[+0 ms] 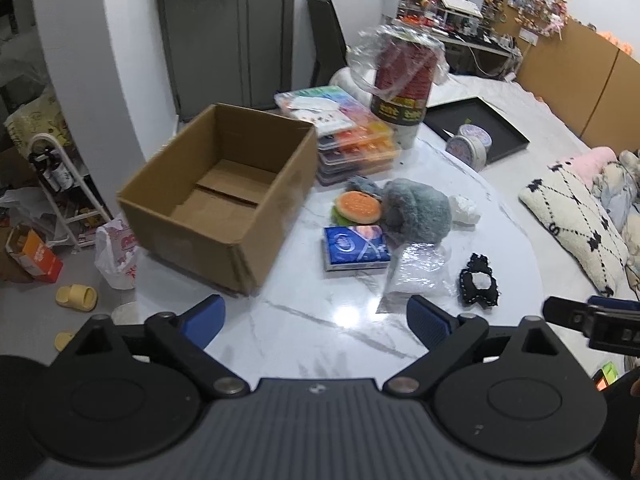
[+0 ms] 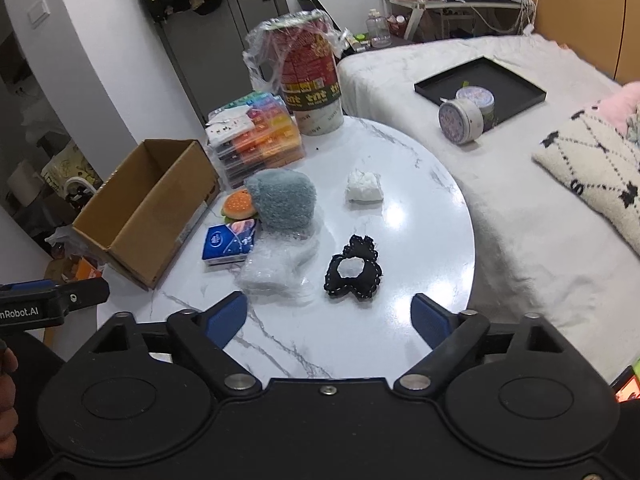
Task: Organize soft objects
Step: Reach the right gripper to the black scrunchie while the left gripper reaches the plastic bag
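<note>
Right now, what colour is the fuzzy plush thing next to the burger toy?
Grey-blue: the fuzzy plush shows best in the right wrist view.

Round white marble-pattern table (image 2: 420,200) carries an open cardboard box (image 2: 152,208) at 9 o'clock and stacked colour trays (image 2: 260,136) with a wrapped tub (image 2: 312,80) at 11 to 12 o'clock. Centre: grey plush (image 2: 282,198), burger toy (image 2: 239,206), blue tissue pack (image 2: 228,242), bubble-wrap bag (image 2: 276,264), white wad (image 2: 363,186), black scrunchie (image 2: 354,268). Adjoining bed (image 2: 540,232) at 3 o'clock holds a black tray (image 2: 512,80), round tin (image 2: 460,120) and patterned cushion (image 2: 592,176).

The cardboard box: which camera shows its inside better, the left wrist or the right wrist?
The left wrist view. There the cardboard box faces the camera with its opening, so the bare floor and all inner walls show; nothing lies in it. In the right wrist view the box sits at the left, seen from the side; its near wall hides the floor.
</note>
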